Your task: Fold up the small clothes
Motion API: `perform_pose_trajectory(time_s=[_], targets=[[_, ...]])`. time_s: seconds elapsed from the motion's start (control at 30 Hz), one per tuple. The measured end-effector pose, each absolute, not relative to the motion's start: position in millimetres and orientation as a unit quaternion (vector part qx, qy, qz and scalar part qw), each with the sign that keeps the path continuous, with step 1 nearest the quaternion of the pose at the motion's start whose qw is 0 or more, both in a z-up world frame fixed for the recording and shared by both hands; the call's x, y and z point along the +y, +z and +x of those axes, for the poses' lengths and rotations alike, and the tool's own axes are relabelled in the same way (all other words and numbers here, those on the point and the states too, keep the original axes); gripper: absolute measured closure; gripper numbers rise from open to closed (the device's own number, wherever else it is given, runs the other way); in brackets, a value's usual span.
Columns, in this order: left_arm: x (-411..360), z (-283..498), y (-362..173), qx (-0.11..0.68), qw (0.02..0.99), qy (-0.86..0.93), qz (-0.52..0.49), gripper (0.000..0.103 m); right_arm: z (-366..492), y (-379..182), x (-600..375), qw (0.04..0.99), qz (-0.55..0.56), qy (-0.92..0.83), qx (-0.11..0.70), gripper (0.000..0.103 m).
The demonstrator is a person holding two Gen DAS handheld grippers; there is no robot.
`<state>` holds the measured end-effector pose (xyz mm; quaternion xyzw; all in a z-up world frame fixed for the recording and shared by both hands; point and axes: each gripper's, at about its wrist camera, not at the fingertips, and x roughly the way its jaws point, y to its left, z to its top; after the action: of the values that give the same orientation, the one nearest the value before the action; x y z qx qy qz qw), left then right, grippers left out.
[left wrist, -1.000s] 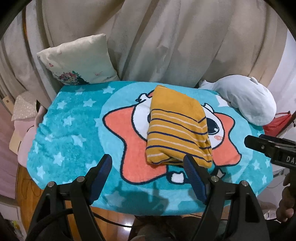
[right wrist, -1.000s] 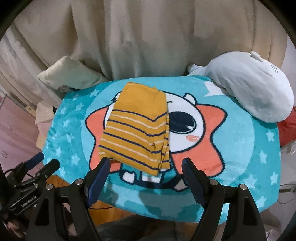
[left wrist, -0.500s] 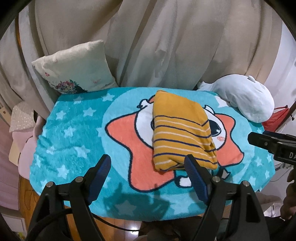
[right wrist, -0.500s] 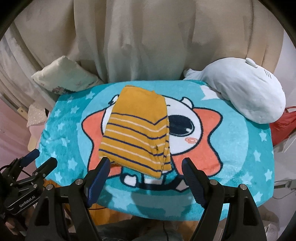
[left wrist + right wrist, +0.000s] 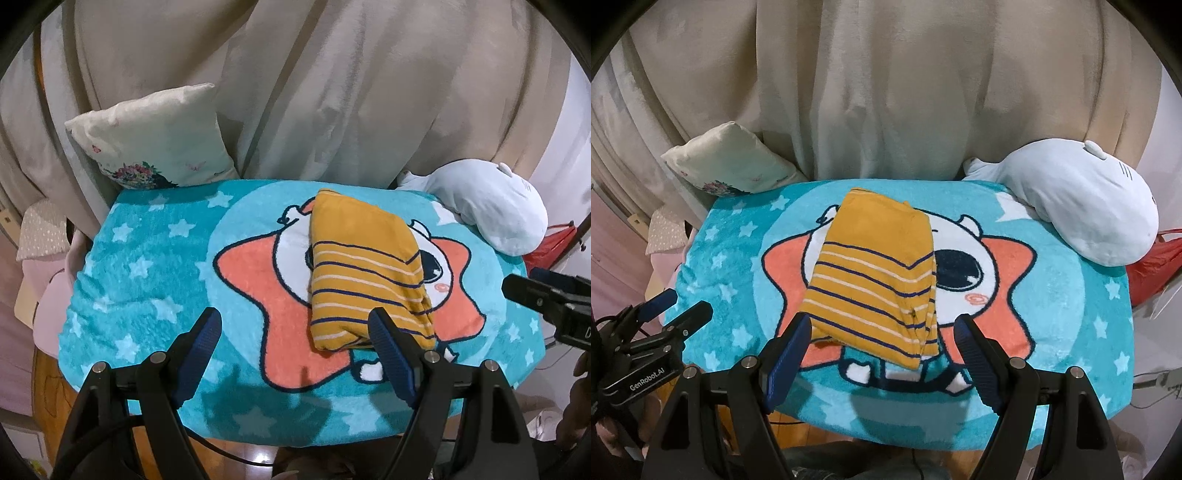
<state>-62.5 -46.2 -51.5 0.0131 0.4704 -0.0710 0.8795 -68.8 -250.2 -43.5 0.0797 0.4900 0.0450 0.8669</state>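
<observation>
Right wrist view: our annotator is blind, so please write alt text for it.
A folded mustard striped garment lies on a turquoise cartoon star blanket. The right gripper hovers with jaws open and empty. A white plush lies at the far right.

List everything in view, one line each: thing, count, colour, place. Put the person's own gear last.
folded garment: 1, mustard with navy and white stripes, middle of the blanket
blanket: 1, teal with stars and a cartoon star figure, spread over the table
cushion: 1, cream with flower print, far left
plush toy: 1, pale blue, far right
curtain: 1, beige, behind
left gripper: 1, black with blue pads, open, empty
right gripper: 1, same, open, empty
</observation>
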Motion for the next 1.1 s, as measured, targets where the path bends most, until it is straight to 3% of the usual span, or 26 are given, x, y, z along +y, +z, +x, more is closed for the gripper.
perform_pose_trajectory(time_s=[1.1], targets=[[-39, -91, -40, 0.453, 0.890, -0.049, 0.028, 0.022, -73, -39, -229, 0.872, 0.071, 0.070, 0.479, 0.020]])
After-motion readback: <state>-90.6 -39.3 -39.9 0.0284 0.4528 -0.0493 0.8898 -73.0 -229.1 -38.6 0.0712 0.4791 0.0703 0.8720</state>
